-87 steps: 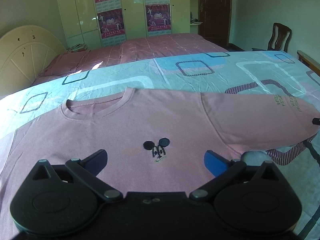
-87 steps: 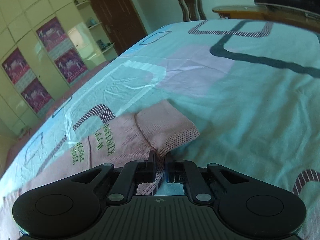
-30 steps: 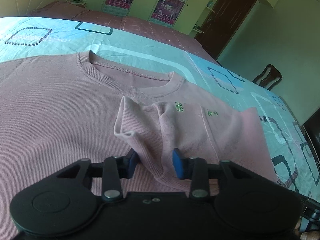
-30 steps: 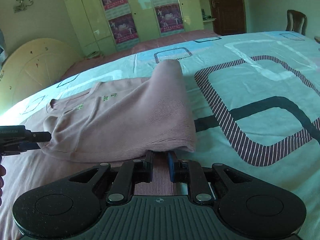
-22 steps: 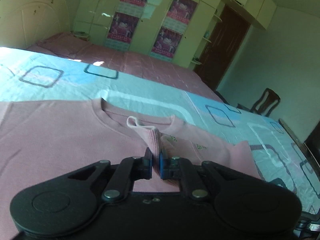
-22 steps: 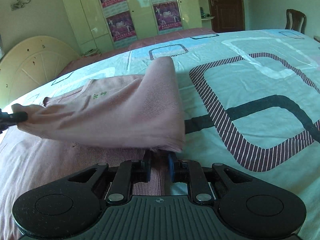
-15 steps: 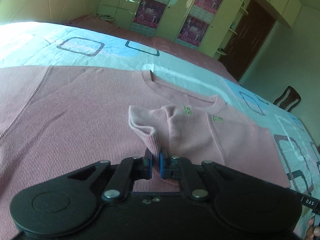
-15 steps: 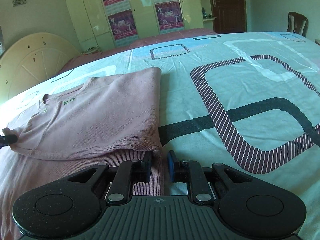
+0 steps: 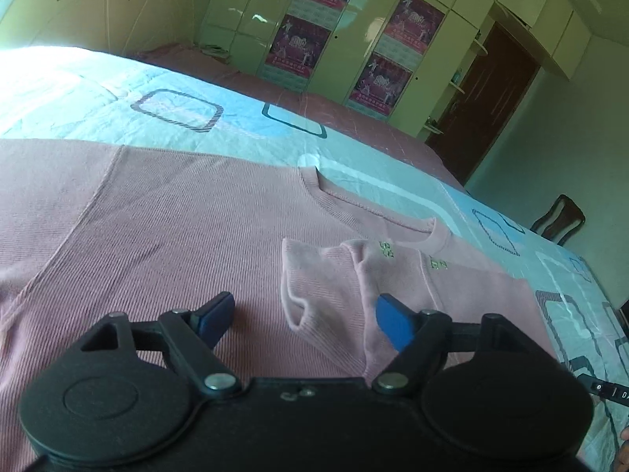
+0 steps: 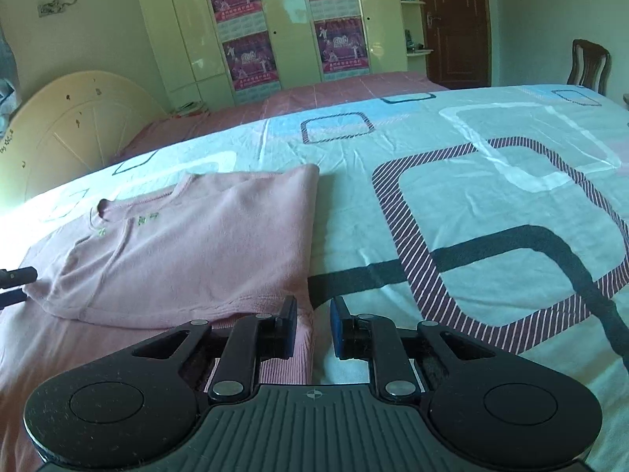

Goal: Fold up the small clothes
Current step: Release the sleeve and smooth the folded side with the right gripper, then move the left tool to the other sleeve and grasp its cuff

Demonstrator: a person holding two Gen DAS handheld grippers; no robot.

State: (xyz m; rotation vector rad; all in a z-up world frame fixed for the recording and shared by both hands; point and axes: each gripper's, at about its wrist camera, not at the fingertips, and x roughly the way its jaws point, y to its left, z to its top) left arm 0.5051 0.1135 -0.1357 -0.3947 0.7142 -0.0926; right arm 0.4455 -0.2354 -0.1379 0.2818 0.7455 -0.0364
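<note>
A pink long-sleeved shirt (image 9: 165,220) lies flat on the patterned bedspread (image 9: 188,118). Its right sleeve (image 9: 330,287) is folded across the chest, cuff lying loose between my left fingers. My left gripper (image 9: 304,316) is open over the cuff and holds nothing. In the right wrist view the folded side of the shirt (image 10: 196,244) lies flat, and my right gripper (image 10: 312,326) is open a little at the shirt's folded edge, holding nothing. The left gripper's tip (image 10: 19,275) shows at the far left edge.
The bedspread (image 10: 491,216) stretches wide to the right of the shirt. A second bed with a pink cover (image 10: 314,98) and a cream headboard (image 10: 78,126) stands behind. Wardrobes (image 10: 275,27), a brown door (image 10: 452,19) and a wooden chair (image 10: 587,65) line the room.
Both grippers have opened and let go of the sleeve and the shirt edge. The folded sleeve now rests flat on the shirt body.
</note>
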